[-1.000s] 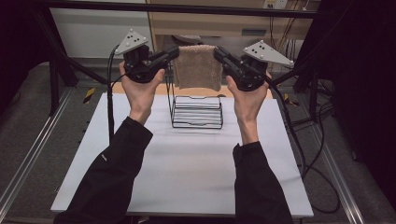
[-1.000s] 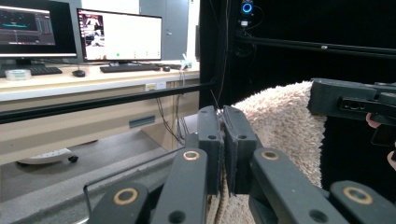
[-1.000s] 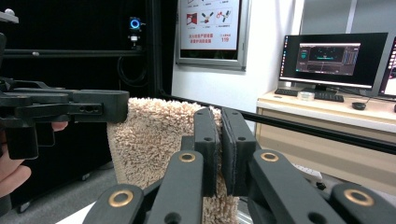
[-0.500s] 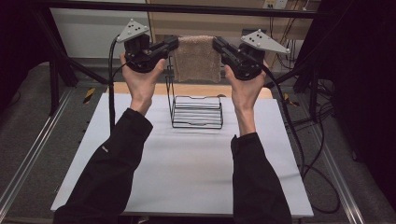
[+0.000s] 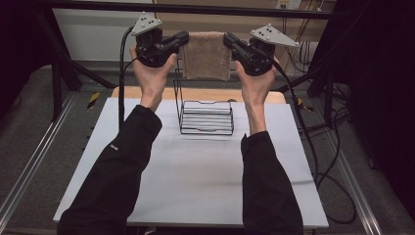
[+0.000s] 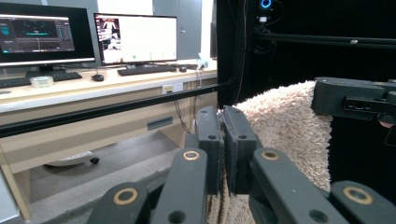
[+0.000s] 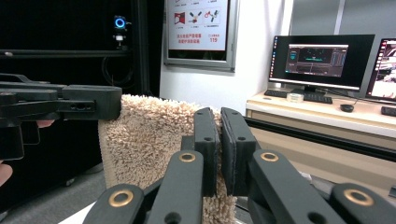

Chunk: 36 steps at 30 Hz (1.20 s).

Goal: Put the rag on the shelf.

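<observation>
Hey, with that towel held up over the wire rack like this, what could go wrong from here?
The beige fluffy towel hangs stretched between the left tool and the right tool, each pinching only a top corner, so a corner might slip free. Its lower edge hangs close to the black wire rack and could snag on the upright wires or tip the rack when lowered.
</observation>
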{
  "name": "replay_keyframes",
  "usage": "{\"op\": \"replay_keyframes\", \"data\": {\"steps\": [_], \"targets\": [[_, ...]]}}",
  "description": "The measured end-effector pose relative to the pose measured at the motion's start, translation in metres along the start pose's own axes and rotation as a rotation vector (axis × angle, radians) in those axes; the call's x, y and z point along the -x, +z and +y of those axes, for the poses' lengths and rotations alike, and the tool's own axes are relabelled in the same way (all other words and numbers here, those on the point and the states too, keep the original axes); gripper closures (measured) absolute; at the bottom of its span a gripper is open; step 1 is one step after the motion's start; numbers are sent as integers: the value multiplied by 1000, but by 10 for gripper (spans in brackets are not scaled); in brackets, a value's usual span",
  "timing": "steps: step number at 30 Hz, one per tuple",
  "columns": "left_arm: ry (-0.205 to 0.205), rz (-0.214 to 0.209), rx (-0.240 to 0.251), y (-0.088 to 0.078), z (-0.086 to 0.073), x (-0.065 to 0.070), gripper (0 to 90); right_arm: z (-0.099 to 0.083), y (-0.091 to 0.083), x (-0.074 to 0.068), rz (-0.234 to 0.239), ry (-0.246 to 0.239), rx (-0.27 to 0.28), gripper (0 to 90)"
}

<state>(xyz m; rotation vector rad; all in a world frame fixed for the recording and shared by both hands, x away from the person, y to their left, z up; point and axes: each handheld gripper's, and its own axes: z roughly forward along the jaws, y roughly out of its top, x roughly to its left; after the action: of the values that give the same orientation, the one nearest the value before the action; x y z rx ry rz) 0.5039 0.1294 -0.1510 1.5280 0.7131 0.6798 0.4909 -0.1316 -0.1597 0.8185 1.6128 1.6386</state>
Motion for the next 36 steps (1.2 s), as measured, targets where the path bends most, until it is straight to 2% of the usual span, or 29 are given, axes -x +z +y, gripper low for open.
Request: {"op": "replay_keyframes", "data": {"steps": [14, 20, 36], "targets": [[20, 22, -39, 12, -13, -12, 863, -15, 19, 10, 19, 5, -42, 859], [10, 20, -41, 14, -17, -16, 863, -18, 23, 10, 20, -1, -46, 858], [40, -6, -83, 15, -34, -13, 863, -36, 20, 15, 27, 1, -89, 858]]}}
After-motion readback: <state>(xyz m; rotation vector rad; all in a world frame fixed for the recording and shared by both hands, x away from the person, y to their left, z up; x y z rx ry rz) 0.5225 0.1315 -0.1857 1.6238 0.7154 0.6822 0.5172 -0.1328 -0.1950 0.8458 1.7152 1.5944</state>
